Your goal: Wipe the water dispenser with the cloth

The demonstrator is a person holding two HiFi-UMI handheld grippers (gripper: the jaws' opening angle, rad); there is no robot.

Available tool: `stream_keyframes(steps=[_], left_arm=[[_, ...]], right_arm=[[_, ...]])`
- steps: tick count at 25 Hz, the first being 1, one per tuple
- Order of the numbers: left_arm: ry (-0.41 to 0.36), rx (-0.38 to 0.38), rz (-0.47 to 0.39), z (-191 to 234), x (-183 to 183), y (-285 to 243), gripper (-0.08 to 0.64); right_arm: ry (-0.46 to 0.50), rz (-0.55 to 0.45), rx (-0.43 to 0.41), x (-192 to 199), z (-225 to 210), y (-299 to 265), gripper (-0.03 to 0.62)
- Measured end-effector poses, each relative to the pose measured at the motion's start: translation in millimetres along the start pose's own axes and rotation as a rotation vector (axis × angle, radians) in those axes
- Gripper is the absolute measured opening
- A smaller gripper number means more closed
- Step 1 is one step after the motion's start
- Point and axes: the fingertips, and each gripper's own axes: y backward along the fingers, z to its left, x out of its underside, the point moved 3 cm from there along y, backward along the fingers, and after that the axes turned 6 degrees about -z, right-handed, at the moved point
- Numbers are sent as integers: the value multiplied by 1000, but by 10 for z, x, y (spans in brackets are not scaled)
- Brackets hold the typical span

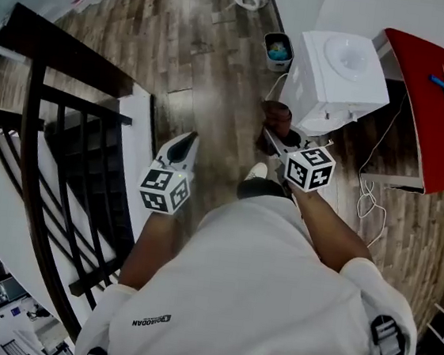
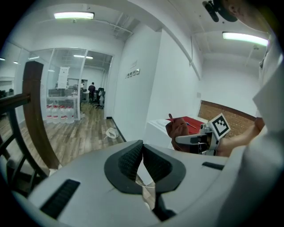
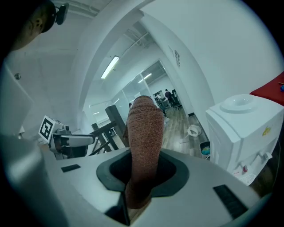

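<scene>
The white water dispenser [image 1: 336, 73] stands on the wood floor ahead of me, and it also shows at the right of the right gripper view as the dispenser [image 3: 243, 128]. My right gripper [image 1: 278, 139] hangs just in front of its lower left side, shut on a brown cloth [image 1: 278, 117]. In its own view the cloth [image 3: 143, 133] stands up folded between the jaws of the right gripper [image 3: 141, 175]. My left gripper [image 1: 184, 146] is held off to the left, away from the dispenser. Its pads meet with nothing between them at the left gripper [image 2: 142, 153].
A dark stair railing [image 1: 46, 145] drops away at the left. A red table [image 1: 437, 110] stands right of the dispenser, with a loose cable [image 1: 368, 199] on the floor below it. A small bin [image 1: 278, 50] sits behind the dispenser. A white wall runs along the far side.
</scene>
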Motion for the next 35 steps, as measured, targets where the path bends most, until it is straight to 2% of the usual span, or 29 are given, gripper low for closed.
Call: stream_keyframes(steps=[5,10,12,19,24,27,31,35], left_arm=[[-86,118,-9,130,-506,-707,0],[-145,226,-7,167,-785,-1371,0],[-154,275,7,109,-830,-1594,0],[-264,474,69,-150,-906,-2320,0],[-302,625,109,-249,-973,-2849,-1],[-360,736,133,-263,-1049,-3124,0],[-422,853,157,-131,-1110,-3451,0],[-405,939,169,31,-1113,-3750,0]], right_arm=[[-38,-50,106,-244,-439,-239,86],[-38,-92,193,-427,-744,-293,86],[-55,-100,245,-441,-849,-206,86],[-112,-132,443,-429,-1103,111,86],[-110,-155,564,-480,-1206,55,86],[-116,-163,660,-506,-1282,-96,86],[-37,-82,798,-545,-1394,-396,86],[98,92,920,-622,-1555,-706,86]])
